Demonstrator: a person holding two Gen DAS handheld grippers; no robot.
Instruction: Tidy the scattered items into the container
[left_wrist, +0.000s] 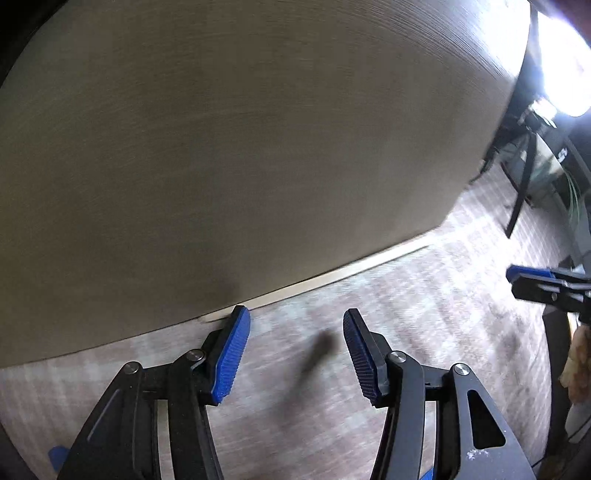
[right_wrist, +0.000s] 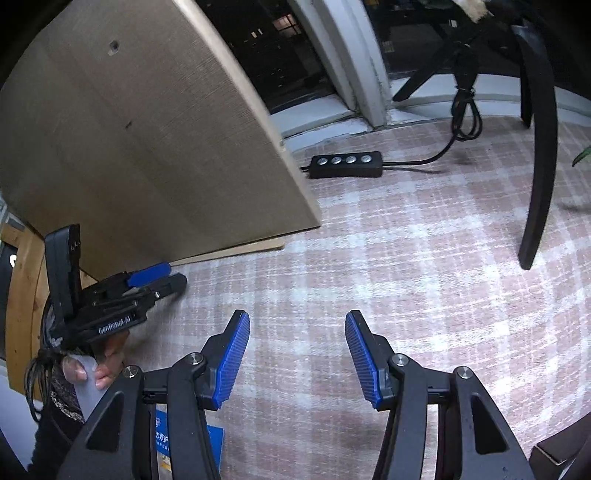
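Observation:
My left gripper hangs open over a pink plaid carpet, with nothing between its blue pads. Its left fingertip is close to the foot of a beige wooden panel. My right gripper is open too, above bare carpet and holding nothing. A blue-and-white printed packet lies on the carpet under the right gripper's left arm, partly hidden. In the right wrist view the left gripper shows at the left, held by a hand. The right gripper pokes in at the left wrist view's right edge.
A black power strip with its cable lies near the panel's far corner. A dark chair leg stands at the right. A box corner shows at the bottom right. A small blue scrap lies at the lower left.

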